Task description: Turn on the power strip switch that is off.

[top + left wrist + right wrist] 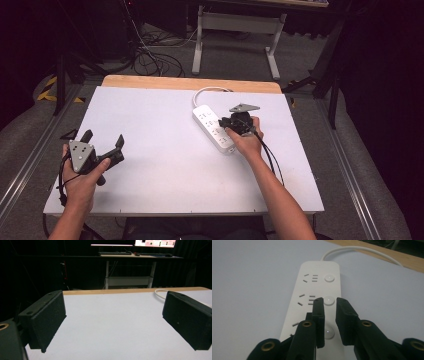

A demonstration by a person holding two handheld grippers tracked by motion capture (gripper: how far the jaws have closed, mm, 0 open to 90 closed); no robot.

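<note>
Strip (214, 128) lies near the bench's far right edge, my right claw (329, 302) slightly parted over its middle button (328, 300), clamping nothing; I judge pressing is underway, so next lower squarely.

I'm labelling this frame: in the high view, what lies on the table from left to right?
Black left gripper with a grey three-cornered plate, jaws open → bare white table top → white oblong power strip → black right gripper, over the strip's right edge.

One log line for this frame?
left gripper: open, idle | right gripper: open slightly, over power strip buttons | nothing held
</note>
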